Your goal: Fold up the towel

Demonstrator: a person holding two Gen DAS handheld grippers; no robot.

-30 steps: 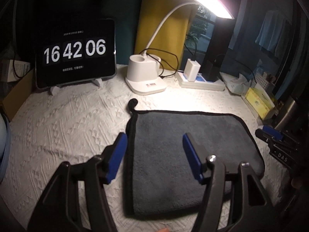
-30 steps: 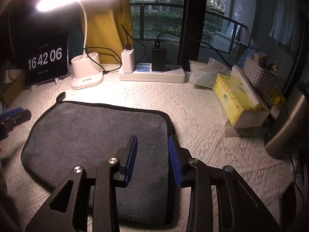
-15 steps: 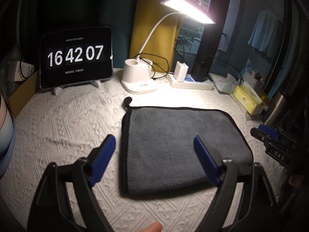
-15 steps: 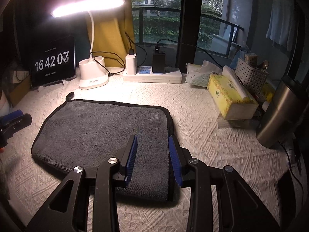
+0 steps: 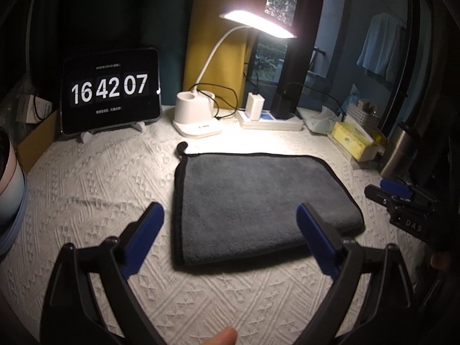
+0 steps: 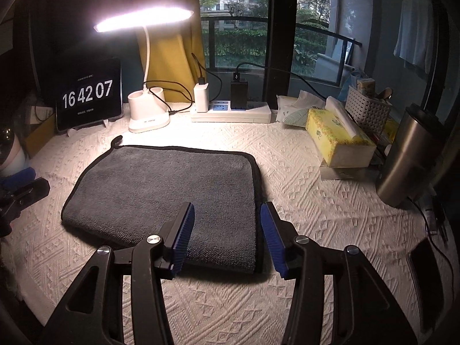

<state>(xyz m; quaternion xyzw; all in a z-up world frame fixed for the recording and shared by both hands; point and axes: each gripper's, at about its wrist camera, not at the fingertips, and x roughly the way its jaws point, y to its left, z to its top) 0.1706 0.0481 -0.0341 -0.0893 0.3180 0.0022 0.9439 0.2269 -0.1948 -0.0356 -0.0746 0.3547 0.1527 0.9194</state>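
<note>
**Reporter:** Left wrist view first: what do the jaws show?

**Photographer:** The left gripper (image 5: pixel 230 227), black with blue-padded fingers, is spread wide and grips nothing. It hangs clear above the near edge of the folded dark grey microfibre towel with black piping (image 5: pixel 256 198). At far right, the other tool's blue tip is just visible.

**Reporter:** And the right wrist view?

**Photographer:** The right gripper (image 6: pixel 227 227) stands moderately parted, released, straddling the towel's near right corner from above; whether a pad touches the cloth cannot be told. The towel (image 6: pixel 161 189) lies flat at the centre of the white embossed tablecloth (image 6: pixel 316 224), its hanging loop at the far left corner.

**Reporter:** The rest of the room, left to right?

**Photographer:** A black tablet clock on a stand reading 16 42 07 (image 6: pixel 87 96), a lit white gooseneck desk lamp (image 6: pixel 146 109), a white power strip with chargers plugged in (image 6: pixel 231 112), a yellow tissue box (image 6: pixel 336 138), a white plastic basket (image 6: pixel 368 109) and a steel tumbler (image 6: pixel 408 158). Behind them, a window on greenery.
</note>
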